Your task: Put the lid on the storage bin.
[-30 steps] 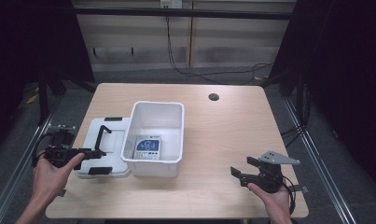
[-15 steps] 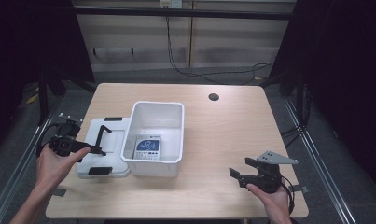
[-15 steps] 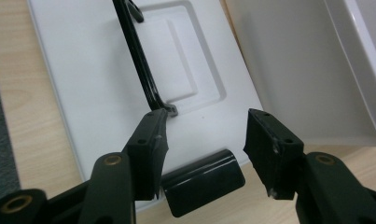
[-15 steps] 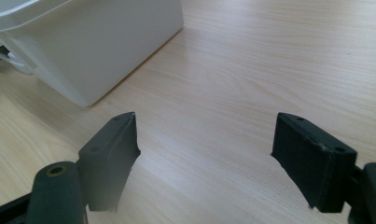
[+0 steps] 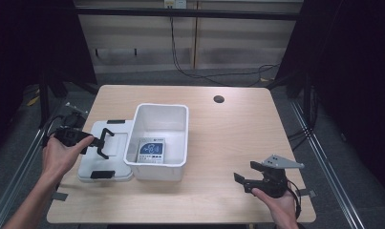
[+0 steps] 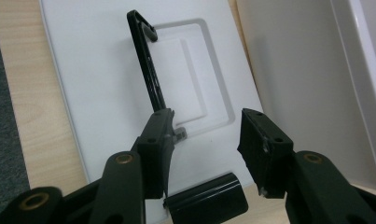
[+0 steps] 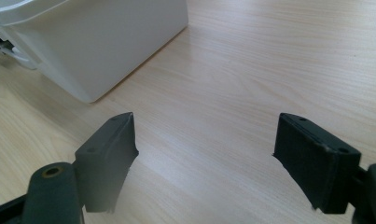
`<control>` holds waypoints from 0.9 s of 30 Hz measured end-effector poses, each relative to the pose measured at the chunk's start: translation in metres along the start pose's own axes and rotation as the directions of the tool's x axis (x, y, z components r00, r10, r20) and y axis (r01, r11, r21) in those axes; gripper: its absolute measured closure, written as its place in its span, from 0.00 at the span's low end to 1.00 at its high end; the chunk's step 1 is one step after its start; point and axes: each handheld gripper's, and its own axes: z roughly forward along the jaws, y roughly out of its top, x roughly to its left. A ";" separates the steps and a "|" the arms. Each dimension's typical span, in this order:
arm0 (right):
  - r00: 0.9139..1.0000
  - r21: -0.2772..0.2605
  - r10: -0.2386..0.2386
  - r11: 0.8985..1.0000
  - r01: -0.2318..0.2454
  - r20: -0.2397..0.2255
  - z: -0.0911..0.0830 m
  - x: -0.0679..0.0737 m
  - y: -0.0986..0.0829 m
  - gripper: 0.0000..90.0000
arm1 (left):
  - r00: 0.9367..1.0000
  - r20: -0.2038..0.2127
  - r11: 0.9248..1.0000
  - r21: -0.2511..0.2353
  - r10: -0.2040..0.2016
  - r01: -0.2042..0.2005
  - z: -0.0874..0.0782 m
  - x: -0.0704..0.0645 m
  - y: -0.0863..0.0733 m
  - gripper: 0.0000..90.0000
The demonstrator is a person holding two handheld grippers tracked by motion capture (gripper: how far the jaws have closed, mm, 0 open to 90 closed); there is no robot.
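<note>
R tool sits nearest, low over the desk well to the right of the white bin, held by the right hand. Jaws spread wide, nothing btwn them, just bare wood in the right gripper view; bin's outer wall shows up-left there. Grey 3-corner plate on top of the tool.

L tool is just left of the bin, over the white lid, held by the left hand. Jaws open, not pinching anything. In the left gripper view the tool hangs above the lid; one jaw lies next to the lid's black handle, which is raised off the lid surface. Contact btwn jaw and handle: can't tell. A black latch sits at the lid's near edge btwn the jaws.

Lid lies flat on the desk, touching or just beside the bin's left wall, w/ black latches at its near and far edges. Lid has a rectangular recessed panel in the middle.

Bin stands open, upright, mid-desk. Inside on its floor, toward the near end: a flat blue-and-white card or packet; print too small to read.

Beyond the bin, far right of it: round cable hole in the desk. Past the desk's far edge, black cables along the floor.
</note>
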 end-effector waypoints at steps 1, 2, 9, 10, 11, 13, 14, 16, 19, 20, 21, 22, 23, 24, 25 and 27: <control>1.000 0.000 0.000 1.000 0.000 0.000 0.000 0.000 0.000 0.23 | 1.000 0.000 1.000 0.000 0.000 0.000 0.000 0.000 0.000 0.61; 1.000 0.007 0.001 1.000 -0.001 0.002 0.001 0.000 0.000 0.22 | 1.000 -0.011 1.000 0.009 0.000 0.000 0.000 0.000 0.002 0.61; 1.000 0.018 -0.003 1.000 0.003 -0.005 0.002 0.000 0.000 0.22 | 0.998 -0.067 0.998 0.061 -0.016 0.020 0.012 0.003 0.012 0.64; 1.000 0.019 -0.002 1.000 0.002 -0.006 0.002 0.000 0.000 0.22 | 0.997 -0.073 0.998 0.064 -0.017 0.022 0.013 0.003 0.013 0.64; 1.000 0.018 -0.002 1.000 0.002 -0.006 0.002 0.000 0.000 0.22 | 0.997 -0.078 0.997 0.067 -0.020 0.026 0.015 0.003 0.015 0.65; 1.000 0.018 -0.002 1.000 0.002 -0.009 0.002 0.000 0.000 0.22 | 0.996 -0.088 0.996 0.080 -0.019 0.027 0.017 0.003 0.018 0.66; 1.000 0.020 -0.003 1.000 0.003 -0.007 0.003 0.000 0.000 0.22 | 0.995 -0.097 0.996 0.080 -0.028 0.035 0.019 0.004 0.021 0.67; 1.000 0.022 -0.002 1.000 0.002 -0.007 0.003 0.000 0.000 0.22 | 0.994 -0.103 0.996 0.086 -0.028 0.036 0.020 0.004 0.023 0.68; 1.000 0.030 -0.004 1.000 0.005 -0.004 0.003 0.000 -0.001 0.22 | 0.994 -0.110 0.994 0.104 -0.029 0.040 0.027 0.005 0.028 0.69; 1.000 0.027 0.000 1.000 0.000 -0.005 0.003 0.000 -0.001 0.22 | 0.993 -0.112 0.992 0.119 -0.031 0.044 0.031 0.006 0.031 0.70; 1.000 0.026 0.000 1.000 0.000 -0.004 0.002 0.000 -0.001 0.22 | 0.993 -0.112 0.992 0.119 -0.031 0.044 0.031 0.006 0.031 0.71; 1.000 0.026 0.002 1.000 -0.001 -0.005 0.002 -0.001 -0.001 0.22 | 0.992 -0.114 0.991 0.117 -0.045 0.059 0.034 0.007 0.034 0.71; 1.000 0.026 0.002 1.000 -0.001 -0.005 0.002 -0.001 -0.001 0.22 | 0.992 -0.114 0.991 0.117 -0.045 0.059 0.034 0.007 0.034 0.72; 1.000 0.028 0.000 1.000 0.000 -0.005 0.003 0.000 -0.001 0.22 | 0.992 -0.115 0.992 0.113 -0.050 0.063 0.035 0.007 0.035 0.72; 1.000 0.028 0.000 1.000 0.000 -0.005 0.003 0.000 -0.001 0.22 | 0.992 -0.113 0.990 0.125 -0.053 0.067 0.036 0.007 0.036 0.72; 1.000 0.029 -0.001 1.000 0.002 -0.008 0.003 0.000 -0.001 0.22 | 0.990 -0.131 0.989 0.124 -0.058 0.075 0.039 0.007 0.036 0.72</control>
